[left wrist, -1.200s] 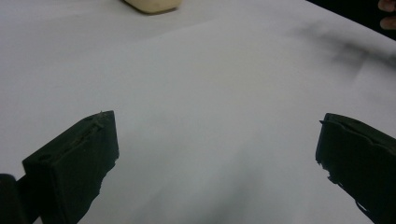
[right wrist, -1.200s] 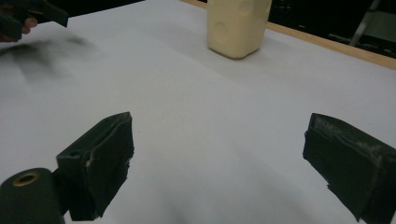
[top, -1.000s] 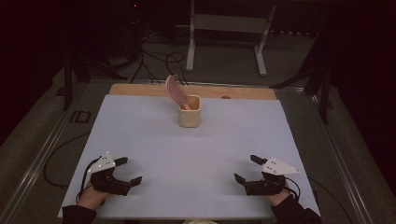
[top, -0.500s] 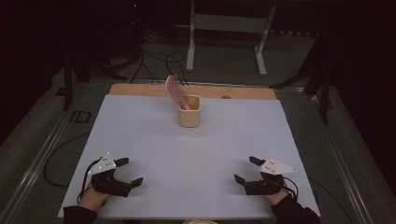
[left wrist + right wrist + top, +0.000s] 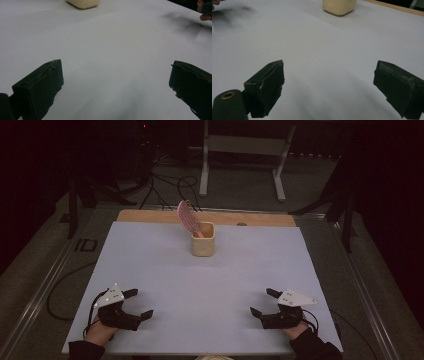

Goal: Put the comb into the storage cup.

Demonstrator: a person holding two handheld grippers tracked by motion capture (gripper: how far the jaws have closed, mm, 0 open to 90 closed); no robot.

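A cream square cup (image 5: 203,240) stands on the white table (image 5: 210,285) toward its far middle, with a pink hairbrush (image 5: 187,216) leaning out of it to the left. The cup's base also appears at the top of the left gripper view (image 5: 83,3) and the right gripper view (image 5: 339,7). My left gripper (image 5: 138,304) rests near the front left edge, open, nothing between its jaws (image 5: 116,82). My right gripper (image 5: 263,302) rests near the front right edge, open and empty too (image 5: 329,82).
A wooden strip (image 5: 150,215) runs along the table's far edge. Beyond it, on the dark floor, lie cables (image 5: 170,180) and a metal stand (image 5: 240,155). Metal rails (image 5: 45,285) border the table's sides. Wide bare surface separates the grippers from the cup.
Both grippers have edged slightly toward the front of the table. The cup and brush have not moved.
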